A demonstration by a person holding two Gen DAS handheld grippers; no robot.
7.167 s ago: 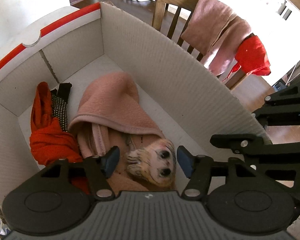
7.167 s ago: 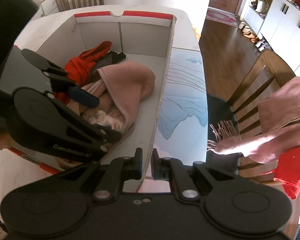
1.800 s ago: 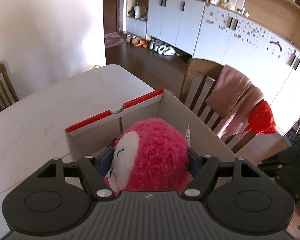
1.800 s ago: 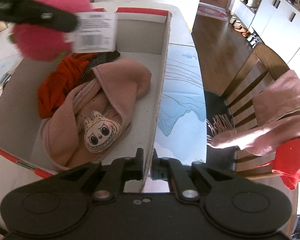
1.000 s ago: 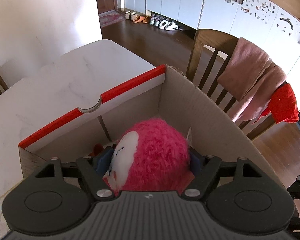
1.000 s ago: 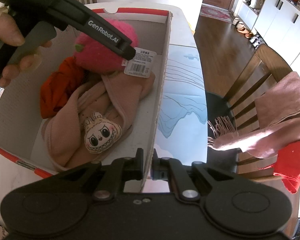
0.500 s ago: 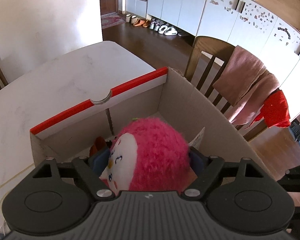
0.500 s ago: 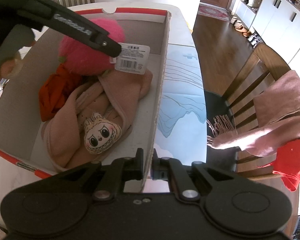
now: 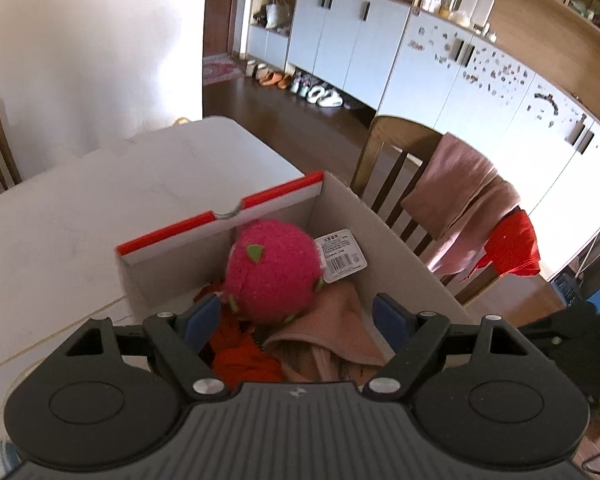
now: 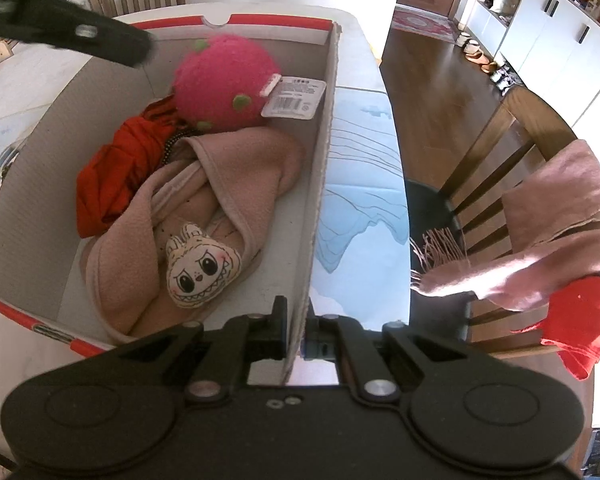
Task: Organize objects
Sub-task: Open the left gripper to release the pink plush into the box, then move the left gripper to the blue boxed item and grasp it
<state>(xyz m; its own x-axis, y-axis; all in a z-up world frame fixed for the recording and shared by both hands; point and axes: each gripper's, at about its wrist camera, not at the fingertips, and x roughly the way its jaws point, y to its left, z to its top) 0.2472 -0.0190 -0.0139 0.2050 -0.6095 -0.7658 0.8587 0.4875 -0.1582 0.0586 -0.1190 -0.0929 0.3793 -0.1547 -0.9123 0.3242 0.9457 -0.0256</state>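
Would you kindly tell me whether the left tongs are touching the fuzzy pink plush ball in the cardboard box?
Apart. The right wrist view shows the left tongs lifted clear of the fuzzy pink plush ball, with bare cardboard box wall visible between them.

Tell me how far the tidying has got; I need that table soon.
Done: the fuzzy pink round plush toy lies in the cardboard box beside the red cloth and the pink blanket wrapping a cream doll. In hand: the right gripper is shut on the box wall; the left gripper is open, holding nothing. Possibly left: pink and red cloths draped on the chair.
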